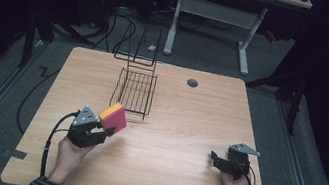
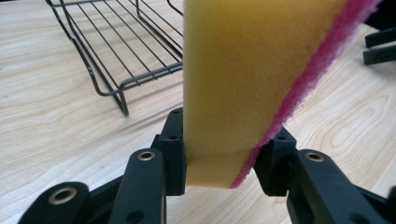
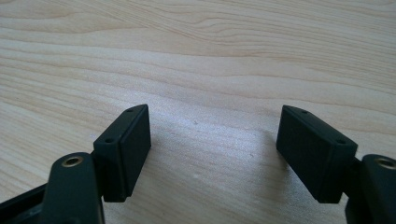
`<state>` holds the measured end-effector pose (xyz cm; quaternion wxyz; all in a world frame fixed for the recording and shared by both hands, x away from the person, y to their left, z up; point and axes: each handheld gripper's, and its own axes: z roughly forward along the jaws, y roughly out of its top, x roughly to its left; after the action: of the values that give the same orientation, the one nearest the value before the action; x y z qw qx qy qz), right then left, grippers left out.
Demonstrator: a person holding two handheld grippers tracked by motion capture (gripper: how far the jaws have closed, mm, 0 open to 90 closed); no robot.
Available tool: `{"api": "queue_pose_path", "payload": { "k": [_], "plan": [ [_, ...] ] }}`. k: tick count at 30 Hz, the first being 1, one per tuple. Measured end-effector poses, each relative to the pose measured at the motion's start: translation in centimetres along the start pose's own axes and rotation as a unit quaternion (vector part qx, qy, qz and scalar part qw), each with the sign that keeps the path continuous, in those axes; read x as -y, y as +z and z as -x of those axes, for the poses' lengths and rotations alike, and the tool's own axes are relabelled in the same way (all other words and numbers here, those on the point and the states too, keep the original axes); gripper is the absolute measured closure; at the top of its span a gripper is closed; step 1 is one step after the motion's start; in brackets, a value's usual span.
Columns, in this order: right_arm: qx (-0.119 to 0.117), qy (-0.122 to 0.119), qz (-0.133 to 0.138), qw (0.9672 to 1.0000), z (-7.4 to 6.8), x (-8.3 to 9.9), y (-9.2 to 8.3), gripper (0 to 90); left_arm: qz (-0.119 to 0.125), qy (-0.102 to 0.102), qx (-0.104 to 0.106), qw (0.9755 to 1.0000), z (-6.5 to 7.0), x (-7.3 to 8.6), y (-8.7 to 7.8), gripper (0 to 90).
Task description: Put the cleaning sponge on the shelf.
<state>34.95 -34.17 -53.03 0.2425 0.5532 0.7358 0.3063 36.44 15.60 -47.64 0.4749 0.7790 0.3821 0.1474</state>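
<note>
A yellow sponge (image 1: 114, 116) with a pink scouring side is held above the table near its front left, tilted. My left gripper (image 1: 108, 131) is shut on it; in the left gripper view the sponge (image 2: 243, 79) rises between both black pads (image 2: 173, 149), pink side to the right. A black wire rack (image 1: 135, 90) stands just behind the sponge, and its near corner (image 2: 119, 84) lies left of the sponge in the left gripper view. My right gripper (image 1: 213, 160) rests low at the front right, open, with bare wood between its pads (image 3: 130, 149).
The wooden table (image 1: 188, 122) has a round grey cable grommet (image 1: 192, 83) at the back. A white-legged desk frame (image 1: 216, 15) stands on the floor beyond the far edge. Cables trail off the table's left side.
</note>
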Motion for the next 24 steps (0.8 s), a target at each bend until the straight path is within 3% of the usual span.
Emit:
{"api": "queue_pose_path", "payload": {
  "k": [9,24],
  "plan": [
    [0.0,0.0,0.0,1.0,0.0,0.0,0.0,26.5,0.01,-0.006,-0.006,0.9999,-0.9,-1.4,-1.1,61.2],
    [0.0,0.0,0.0,1.0,0.0,0.0,0.0,26.5,0.007,0.024,-0.007,0.9997,-1.7,-4.7,-0.3,61.1]
  ]
}}
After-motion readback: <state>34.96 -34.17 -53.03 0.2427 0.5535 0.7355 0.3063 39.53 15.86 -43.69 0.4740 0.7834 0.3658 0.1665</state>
